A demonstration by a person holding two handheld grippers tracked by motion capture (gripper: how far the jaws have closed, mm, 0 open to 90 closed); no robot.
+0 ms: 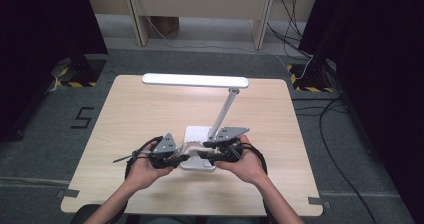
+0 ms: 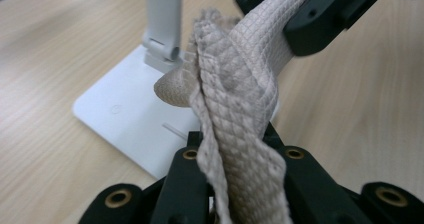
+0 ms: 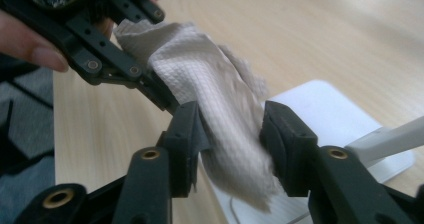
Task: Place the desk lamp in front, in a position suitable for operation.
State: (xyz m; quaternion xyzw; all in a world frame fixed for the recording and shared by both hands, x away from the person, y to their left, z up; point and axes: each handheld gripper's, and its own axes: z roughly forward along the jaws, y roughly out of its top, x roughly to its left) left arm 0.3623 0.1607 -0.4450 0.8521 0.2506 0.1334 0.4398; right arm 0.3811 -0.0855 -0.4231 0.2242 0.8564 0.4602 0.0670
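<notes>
The beige waffle-textured cloth (image 2: 240, 114) lies nearest, bunched into a rope that runs up out of the left gripper (image 2: 235, 159), whose jaws are pinched tight on it. From there the cloth stretches away to the right gripper (image 3: 227, 134), where it passes between jaws that stand apart, with a gap showing on at least one side, so that gripper seems to have let go, or nearly so. In the high view the cloth (image 1: 189, 149) hangs between the two grippers, left gripper (image 1: 172, 156) and right gripper (image 1: 207, 153), just over the flat white square base (image 1: 196, 134) of the white desk lamp (image 1: 195, 80) on the pale wooden counter (image 1: 130, 114).

This looks like a handover or regrip of the cloth, probably ahead of wiping the lamp. Next, the right gripper would need to pull clear or take a fresh hold farther along, while the left gripper brings the cloth down onto the base just beyond it.
</notes>
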